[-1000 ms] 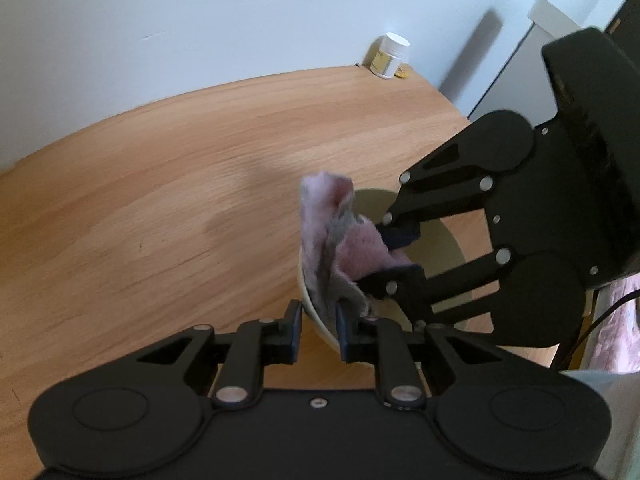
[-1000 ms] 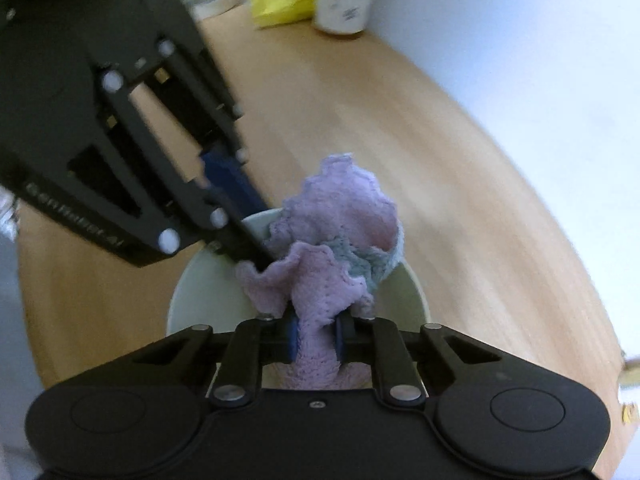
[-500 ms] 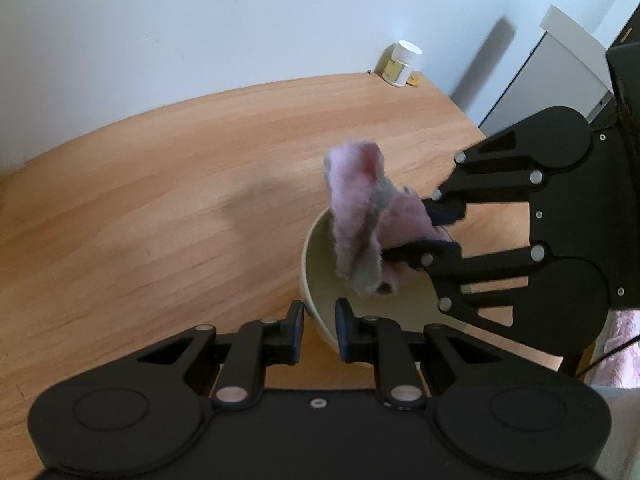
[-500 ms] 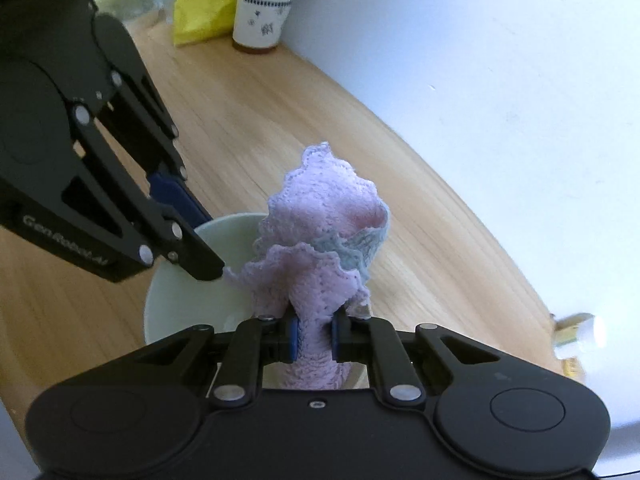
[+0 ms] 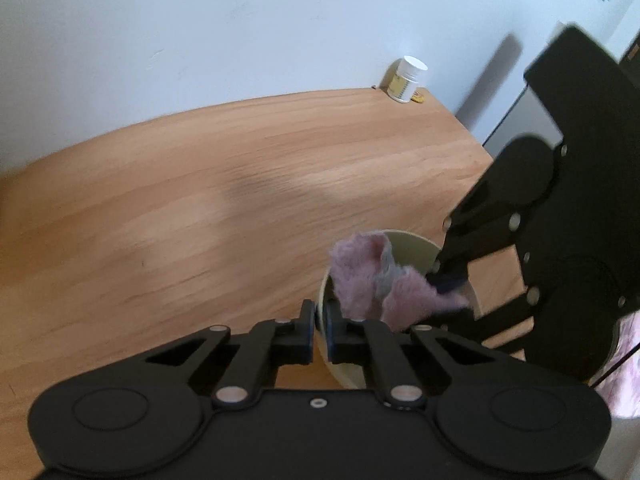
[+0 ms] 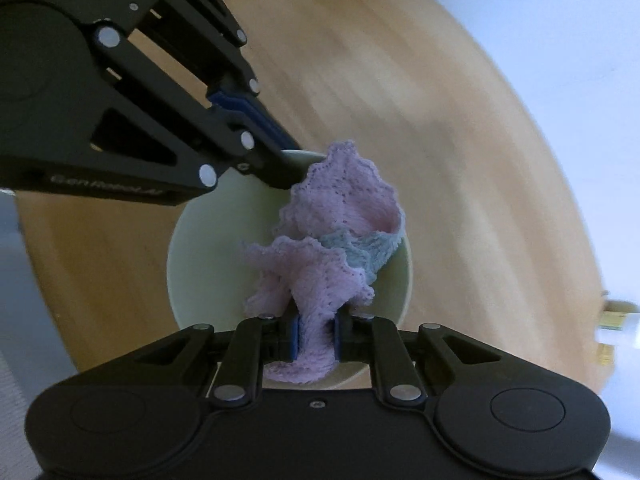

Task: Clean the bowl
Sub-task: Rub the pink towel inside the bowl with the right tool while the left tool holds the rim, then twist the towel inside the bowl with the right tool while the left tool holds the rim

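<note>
Bowl (image 6: 208, 248): pale cream-green, plain, no pattern. Cloth (image 6: 332, 240): pale lilac-pink knit with a grey-blue band and scalloped edge; both grippers black with blue pads (image 6: 294, 338) and silver pivot pins. Table (image 5: 240, 200): light orange-brown wood grain; wall (image 5: 240, 20) white; small jar (image 5: 407, 79) yellowish with white lid.

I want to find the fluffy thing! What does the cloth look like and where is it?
Look at the wooden table, then at the pale green bowl on it. The cloth bunches up inside the bowl, pinched by the right gripper. It is the only soft thing there: fuzzy pink with a blue-grey strip and scalloped edges.
</note>
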Demonstrator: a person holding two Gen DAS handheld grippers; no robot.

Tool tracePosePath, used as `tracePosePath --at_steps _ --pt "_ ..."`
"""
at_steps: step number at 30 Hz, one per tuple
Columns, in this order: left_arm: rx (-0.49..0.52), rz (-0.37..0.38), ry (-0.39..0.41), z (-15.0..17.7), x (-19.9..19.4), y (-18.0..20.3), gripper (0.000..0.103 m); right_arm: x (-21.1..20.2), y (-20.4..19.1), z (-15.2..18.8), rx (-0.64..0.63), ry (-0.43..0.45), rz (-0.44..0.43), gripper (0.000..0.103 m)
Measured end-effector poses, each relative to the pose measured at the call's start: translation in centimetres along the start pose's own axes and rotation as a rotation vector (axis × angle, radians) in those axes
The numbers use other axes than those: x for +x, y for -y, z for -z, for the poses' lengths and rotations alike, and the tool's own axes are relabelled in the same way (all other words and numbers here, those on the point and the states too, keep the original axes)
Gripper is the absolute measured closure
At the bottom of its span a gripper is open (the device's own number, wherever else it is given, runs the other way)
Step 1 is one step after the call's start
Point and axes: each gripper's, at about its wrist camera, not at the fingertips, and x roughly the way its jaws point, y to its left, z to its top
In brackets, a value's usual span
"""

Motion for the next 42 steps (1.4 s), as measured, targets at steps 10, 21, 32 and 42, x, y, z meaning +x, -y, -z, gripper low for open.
tracePosePath --at_steps 10,21,32,42 --pt "-0.067 0.012 -0.012 0.0 0.1 -0.6 0.098 0.8 -0.1 0.5 0.028 0.086 -0.086 0.086" --pt "-0.144 0.007 0.003 0.2 -0.1 -1.2 0.098 0.7 1.2 2.5 0.161 0.213 -0.258 0.085" --pt "-0.193 0.004 0.009 0.2 0.1 -1.4 0.098 -0.2 4.5 4.3 0.419 0.241 -0.52 0.085" --pt "-0.239 -0.006 0.029 0.1 0.4 -1.4 0.096 1.9 6.7 1.3 0.387 0.19 -0.505 0.085"
